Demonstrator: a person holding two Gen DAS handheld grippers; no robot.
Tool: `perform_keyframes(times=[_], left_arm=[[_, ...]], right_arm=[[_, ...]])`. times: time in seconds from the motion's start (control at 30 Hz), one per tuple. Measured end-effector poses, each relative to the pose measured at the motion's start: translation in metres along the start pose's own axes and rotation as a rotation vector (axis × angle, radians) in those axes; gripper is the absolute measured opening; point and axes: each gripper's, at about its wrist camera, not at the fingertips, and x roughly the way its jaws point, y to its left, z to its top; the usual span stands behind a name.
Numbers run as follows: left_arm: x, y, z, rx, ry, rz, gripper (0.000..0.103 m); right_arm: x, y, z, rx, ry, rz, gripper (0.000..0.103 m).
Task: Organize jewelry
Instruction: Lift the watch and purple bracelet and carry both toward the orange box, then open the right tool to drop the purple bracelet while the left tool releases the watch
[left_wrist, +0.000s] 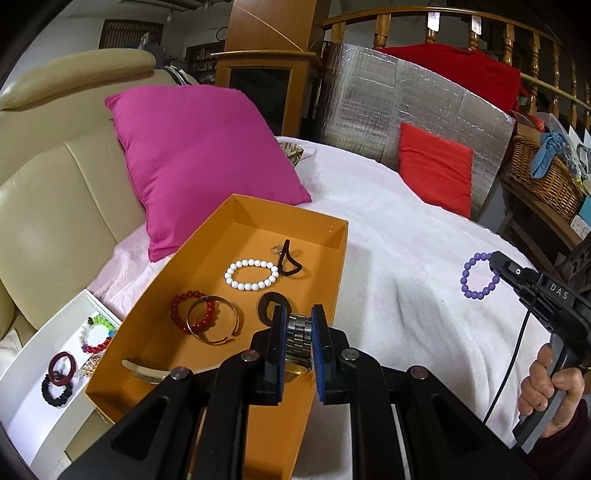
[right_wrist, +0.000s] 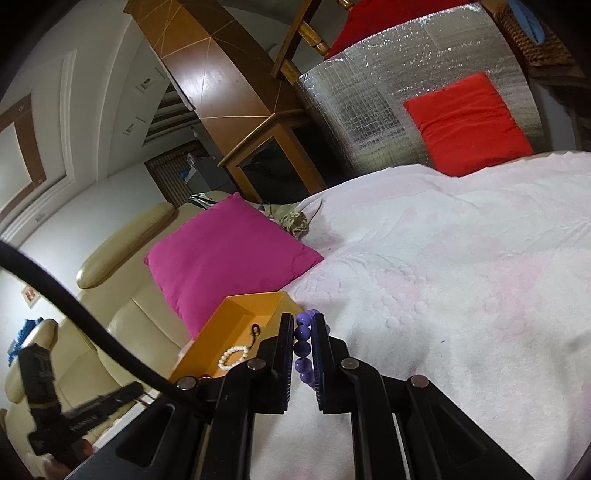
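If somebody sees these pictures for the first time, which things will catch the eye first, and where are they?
The bright pink cushion leaning on the beige sofa stands out first, with the orange box of bracelets just in front of it on the white blanket. Next comes the left gripper, shut on a metal watch over the box. On the right, the right gripper holds a purple bead bracelet above the blanket.

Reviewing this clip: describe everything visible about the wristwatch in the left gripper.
The wristwatch has a silver metal link band and a gold-toned case, partly hidden. It sits pinched between the blue pads of the shut left gripper, band running away from the camera, held above the near end of the orange tray. Nothing else visibly touches it.
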Motion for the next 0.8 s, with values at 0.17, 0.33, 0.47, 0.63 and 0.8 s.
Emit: perform_keyframes(times=[0.17,0.33,0.47,0.63,0.8], left_arm=[[0.013,0.005,-0.005,-0.007,0.021,-0.022,0.013],[0.029,0.009,-0.009,-0.018,0.058,-0.037,0.013],[0.037,0.014,-0.008,-0.024,0.068,-0.042,0.013],[0.046,0.024,-0.010,-0.043,0.090,-0.044,0.013],[0.056,0.036,-0.012,-0.063,0.120,-0.034,0.013]], right_arm=[[0.013,0.018,0.004,-0.048,0.022,0.056,0.011],[0.048,0.044,0.012,-0.076,0.101,0.153,0.011],[0.094,0.071,0.020,-0.079,0.197,0.188,0.011],[0.167,0.111,0.025,-0.087,0.344,0.206,0.011],[0.236,0.140,0.016,-0.099,0.475,0.184,0.011]])
